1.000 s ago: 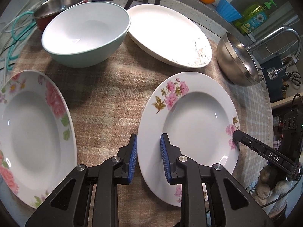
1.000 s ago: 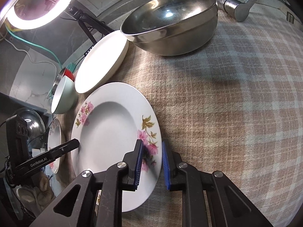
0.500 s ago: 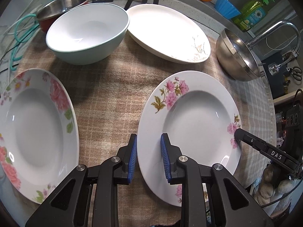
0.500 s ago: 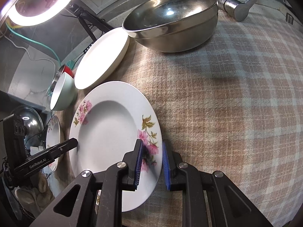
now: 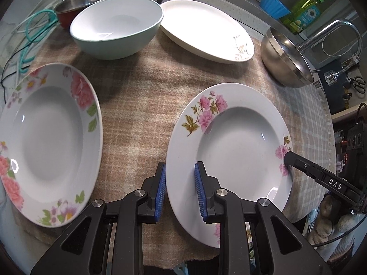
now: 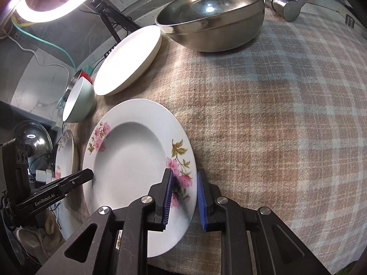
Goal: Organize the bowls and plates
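Both grippers pinch one flowered plate [image 5: 231, 142] by opposite edges: the left gripper [image 5: 180, 190] has its blue pads narrowly closed over the near-left rim, the right gripper [image 6: 183, 197] likewise over the rim by the pink blossoms. Left of this plate lies a second flowered plate [image 5: 48, 137] on the checked cloth [image 5: 137, 96]. I judge stacking comes next: lift evenly, keep it level, then lower it centred onto the other.

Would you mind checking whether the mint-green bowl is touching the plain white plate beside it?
Cannot tell. In the left wrist view the mint-green bowl overlaps the plain white plate edge, hiding any gap; the right wrist view suggests a gap, not plainly.
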Motion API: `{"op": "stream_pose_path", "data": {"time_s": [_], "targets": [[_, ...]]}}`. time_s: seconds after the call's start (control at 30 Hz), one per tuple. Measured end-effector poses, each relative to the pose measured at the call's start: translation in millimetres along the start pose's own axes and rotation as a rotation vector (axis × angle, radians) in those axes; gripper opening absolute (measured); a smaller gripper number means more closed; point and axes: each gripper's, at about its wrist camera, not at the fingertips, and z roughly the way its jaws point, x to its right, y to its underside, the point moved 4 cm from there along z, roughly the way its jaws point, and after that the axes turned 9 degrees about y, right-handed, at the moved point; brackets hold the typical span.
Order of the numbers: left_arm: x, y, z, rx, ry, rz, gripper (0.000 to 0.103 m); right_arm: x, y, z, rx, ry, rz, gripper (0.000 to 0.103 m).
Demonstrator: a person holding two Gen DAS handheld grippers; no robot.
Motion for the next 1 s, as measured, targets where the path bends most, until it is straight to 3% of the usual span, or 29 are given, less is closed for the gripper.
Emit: {"op": "stream_pose_path", "data": {"time_s": [1.0], "targets": [[-1.8,10.8,-5.8,0.003,-0.004,0.016,0.023,-5.2,1.3,3.1,-0.002,0.024,-0.033,0.019]]}}
